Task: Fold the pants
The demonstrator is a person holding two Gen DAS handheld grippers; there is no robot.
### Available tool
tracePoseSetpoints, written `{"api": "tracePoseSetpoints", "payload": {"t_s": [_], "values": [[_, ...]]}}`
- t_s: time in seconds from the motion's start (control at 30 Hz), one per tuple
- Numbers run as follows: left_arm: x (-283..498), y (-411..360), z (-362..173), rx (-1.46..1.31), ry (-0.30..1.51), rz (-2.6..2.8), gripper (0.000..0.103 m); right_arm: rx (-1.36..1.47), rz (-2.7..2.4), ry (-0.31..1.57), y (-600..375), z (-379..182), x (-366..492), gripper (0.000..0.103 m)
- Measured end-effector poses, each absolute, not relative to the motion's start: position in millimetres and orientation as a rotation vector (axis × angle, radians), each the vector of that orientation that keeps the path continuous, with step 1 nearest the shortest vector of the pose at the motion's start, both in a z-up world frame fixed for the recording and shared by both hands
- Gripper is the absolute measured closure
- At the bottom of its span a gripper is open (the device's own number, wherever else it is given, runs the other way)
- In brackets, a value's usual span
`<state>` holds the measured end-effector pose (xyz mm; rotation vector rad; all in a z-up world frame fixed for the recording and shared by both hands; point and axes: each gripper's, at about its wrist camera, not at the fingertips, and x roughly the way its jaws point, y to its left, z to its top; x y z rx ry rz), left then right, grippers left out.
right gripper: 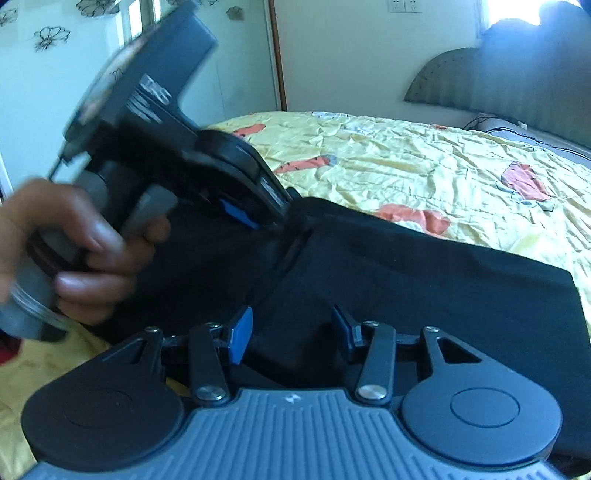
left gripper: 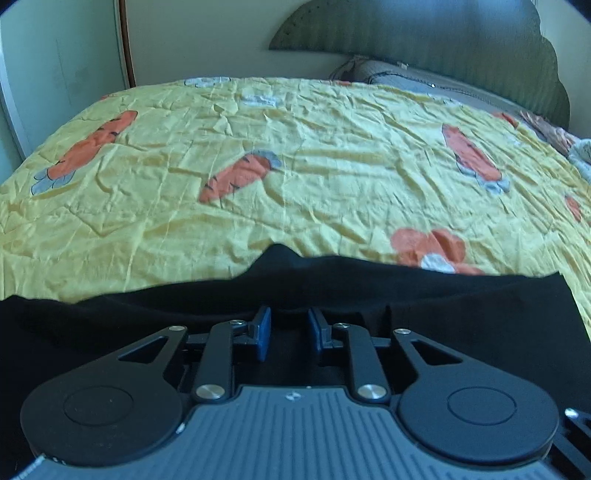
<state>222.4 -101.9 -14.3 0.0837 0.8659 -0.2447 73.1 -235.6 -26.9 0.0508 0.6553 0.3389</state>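
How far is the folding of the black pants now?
The black pants lie on the yellow bedspread, apparently already doubled. In hand: the left tongs and right tongs are both open over the cloth, gripping nothing. Left: at least a fresh grasp and probably a further fold.

I note black pants point(left gripper: 406, 295) on a yellow bedspread point(left gripper: 295, 155) printed with orange carrots. Both grippers' pads point(right gripper: 240, 332) are blue, bodies black and grey. Headboard point(left gripper: 424, 33) grey-green.
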Motion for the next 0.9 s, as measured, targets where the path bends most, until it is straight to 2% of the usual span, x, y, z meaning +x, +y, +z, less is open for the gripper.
{"api": "tracePoseSetpoints", "payload": {"t_s": [0.1, 0.27, 0.43, 0.57, 0.63, 0.9], "values": [[230.0, -89.2, -9.0, -0.007, 0.871, -0.231, 0.073, 0.056, 0.347, 0.596, -233.7, -13.9, 70.6, 0.056], [249.3, -73.9, -2.5, -0.049, 0.902, -0.160, 0.073, 0.012, 0.324, 0.600, -226.3, -7.8, 81.2, 0.056], [247.3, -45.0, 11.2, -0.099, 0.877, -0.105, 0.073, -0.025, 0.288, 0.564, -243.5, 3.9, 134.2, 0.056], [230.2, -34.0, 15.7, -0.061, 0.858, -0.121, 0.072, -0.057, 0.412, 0.637, -240.9, 0.8, 188.8, 0.057], [220.9, -32.9, 13.9, -0.020, 0.846, -0.134, 0.068, -0.079, 0.480, 0.669, -238.0, -2.4, 212.1, 0.057], [197.1, -35.3, -7.2, 0.046, 0.874, -0.211, 0.066, -0.065, 0.678, 0.845, -223.6, -16.6, 262.0, 0.057]]}}
